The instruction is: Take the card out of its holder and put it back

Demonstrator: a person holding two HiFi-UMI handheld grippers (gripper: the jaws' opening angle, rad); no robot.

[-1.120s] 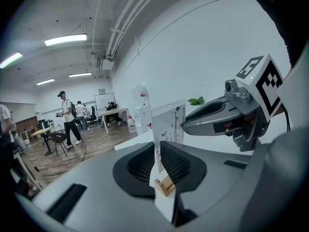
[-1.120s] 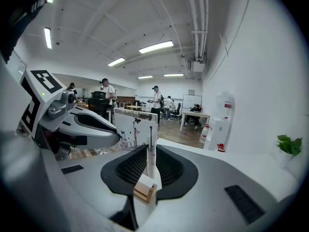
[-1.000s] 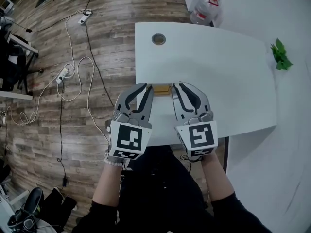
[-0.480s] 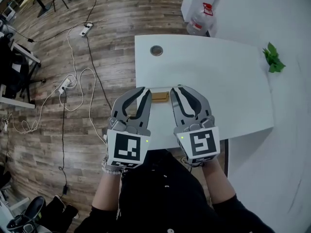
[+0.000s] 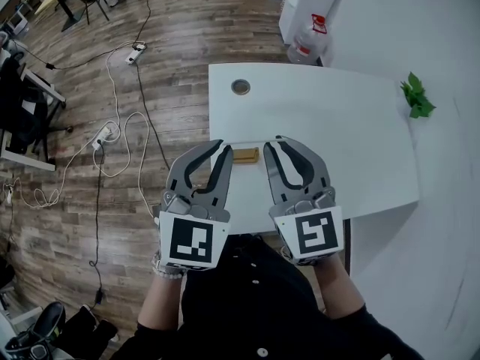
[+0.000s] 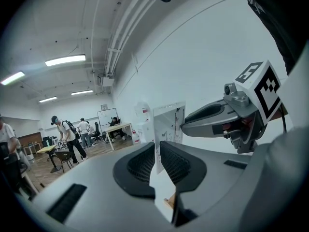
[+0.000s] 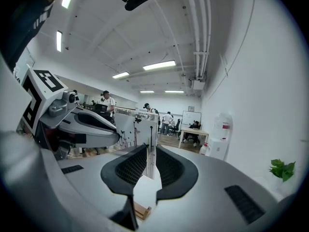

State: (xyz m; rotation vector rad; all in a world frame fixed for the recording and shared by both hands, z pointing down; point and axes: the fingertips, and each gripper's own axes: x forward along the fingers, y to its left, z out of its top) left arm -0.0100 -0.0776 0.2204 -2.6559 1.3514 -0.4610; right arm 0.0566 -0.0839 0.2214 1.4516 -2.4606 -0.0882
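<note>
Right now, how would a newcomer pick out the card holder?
Start at the white table. On it, between the left gripper and right gripper, lies the holder, a small wooden block. It is the only brown thing on the tabletop.

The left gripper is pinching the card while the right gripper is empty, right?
Not quite. The right gripper is also shut on the card, as the right gripper view shows. The left gripper does pinch it.

Grey left tongs (image 5: 220, 148) and right tongs (image 5: 274, 142), black ribbed pads (image 6: 143, 165), black-and-white marker cubes (image 5: 193, 240), black sleeves (image 5: 152, 339).
</note>
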